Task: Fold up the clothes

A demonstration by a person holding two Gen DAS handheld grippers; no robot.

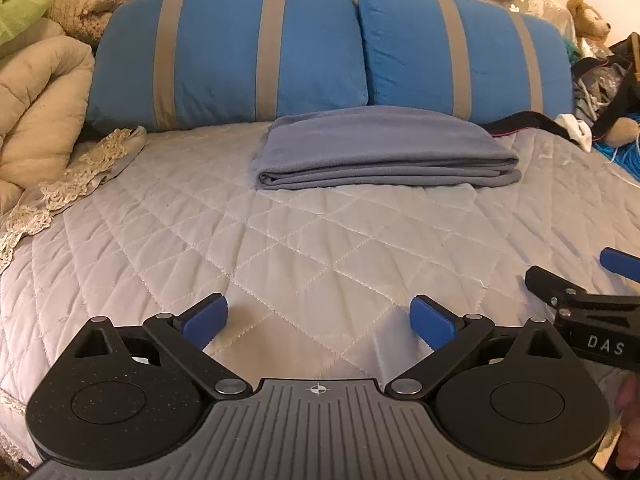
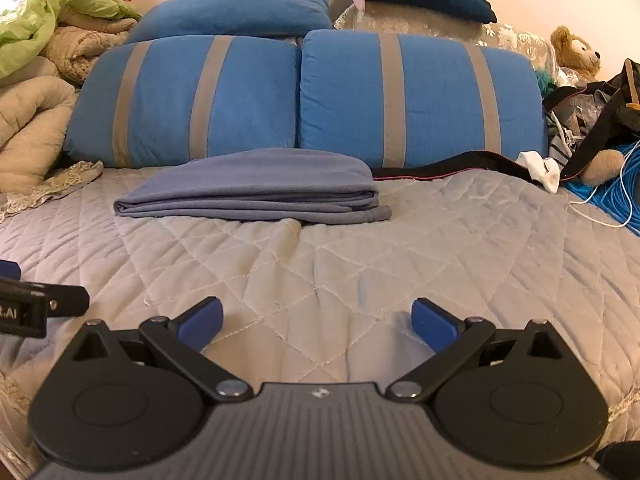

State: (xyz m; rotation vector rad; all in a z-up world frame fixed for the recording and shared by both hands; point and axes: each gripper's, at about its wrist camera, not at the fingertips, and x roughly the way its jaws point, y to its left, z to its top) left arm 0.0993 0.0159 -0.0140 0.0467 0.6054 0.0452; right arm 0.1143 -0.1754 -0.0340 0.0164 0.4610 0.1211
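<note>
A grey-blue garment [image 1: 380, 152] [image 2: 260, 188] lies folded in a flat stack on the quilted grey bedspread [image 1: 304, 248] [image 2: 360, 260], just in front of two blue striped pillows. My left gripper [image 1: 318, 322] hovers open over the near part of the bed, well short of the garment, with nothing between its blue pads. My right gripper [image 2: 316, 322] is also open and empty, beside the left one and at about the same distance from the stack. Part of the right gripper [image 1: 584, 300] shows at the edge of the left wrist view.
Two blue pillows with grey stripes [image 1: 228, 52] [image 2: 416, 96] stand behind the garment. Beige quilts [image 1: 36, 112] and a green cloth [image 2: 44, 12] pile up at the left. A black strap [image 2: 460, 164], a white sock [image 2: 540, 170], blue cord [image 2: 612, 192] and teddy bears [image 2: 576, 52] crowd the right.
</note>
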